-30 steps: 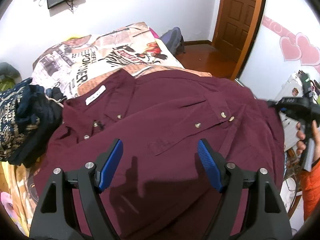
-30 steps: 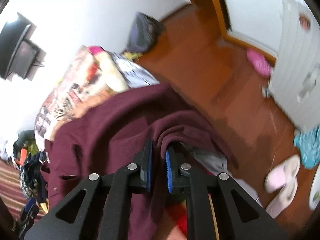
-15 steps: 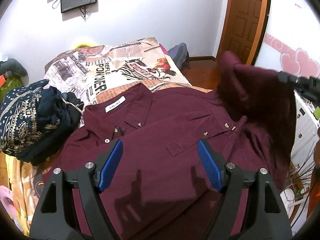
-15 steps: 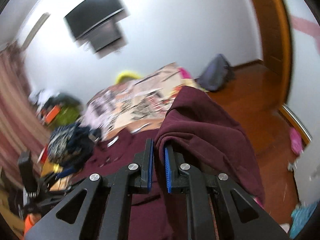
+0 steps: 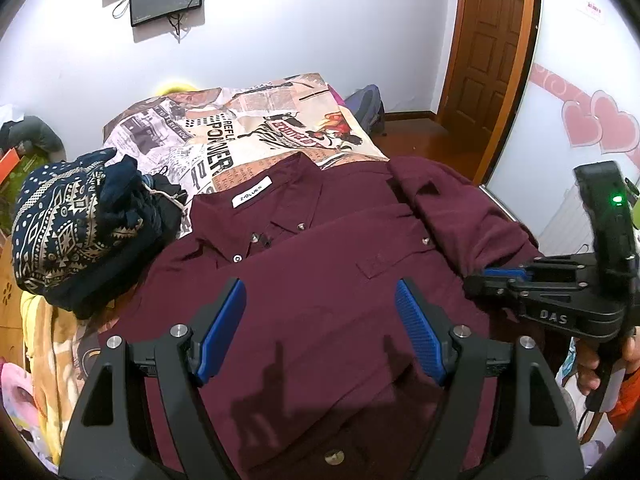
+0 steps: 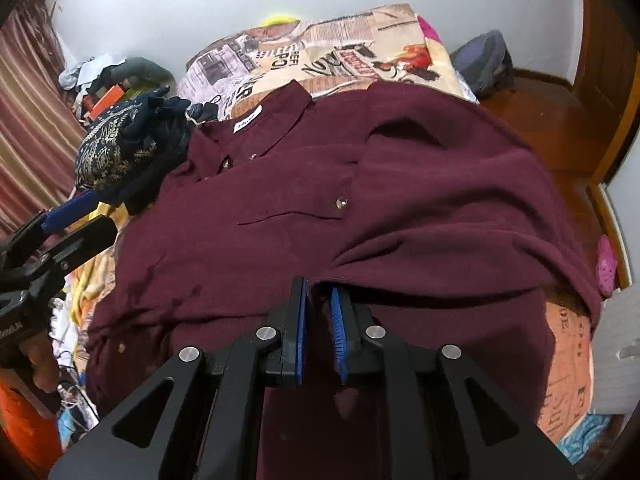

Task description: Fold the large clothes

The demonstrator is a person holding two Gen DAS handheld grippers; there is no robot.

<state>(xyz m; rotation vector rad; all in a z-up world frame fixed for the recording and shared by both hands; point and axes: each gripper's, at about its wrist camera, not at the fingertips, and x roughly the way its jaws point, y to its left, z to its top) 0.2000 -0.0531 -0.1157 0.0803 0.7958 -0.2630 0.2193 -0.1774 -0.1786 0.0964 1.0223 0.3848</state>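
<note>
I have the maroon shirt (image 5: 320, 288) spread on the bed (image 5: 256, 128), its right sleeve laid across the chest. My right gripper (image 6: 318, 320) pinches that sleeve's edge; my left gripper (image 5: 320, 332) hangs spread wide, grasping nothing. I'd set the sleeve flat before releasing (no containers here, only a heap of dark clothes (image 5: 80, 232) beside the collar).
</note>
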